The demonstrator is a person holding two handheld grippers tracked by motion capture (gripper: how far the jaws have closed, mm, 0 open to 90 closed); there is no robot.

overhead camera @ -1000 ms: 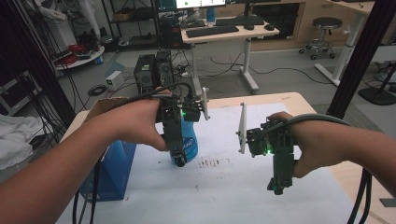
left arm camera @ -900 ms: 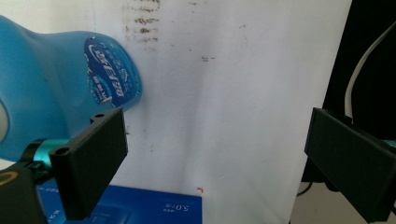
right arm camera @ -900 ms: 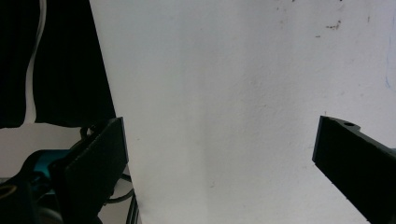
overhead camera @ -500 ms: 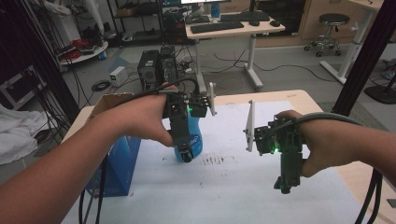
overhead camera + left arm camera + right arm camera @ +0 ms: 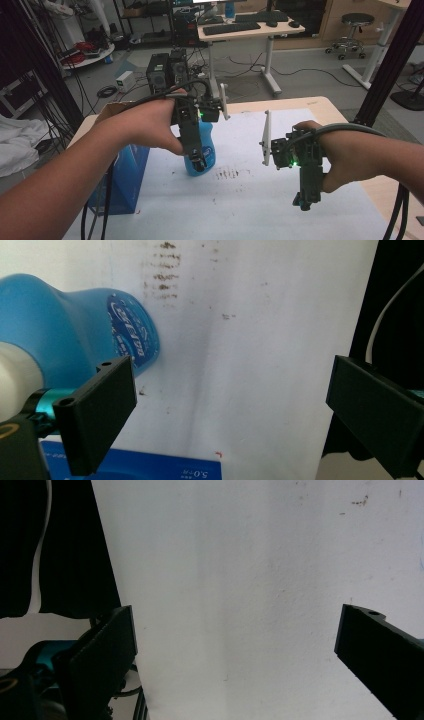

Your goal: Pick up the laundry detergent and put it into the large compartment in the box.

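Jaws of my left gripper [image 5: 199, 164] stand wide, nothing between them, hovering just in front of the blue bottle [image 5: 202, 150], which stands upright on the white table [image 5: 240, 210]. My right gripper [image 5: 306, 199] is wide open too, empty, well apart from the bottle.
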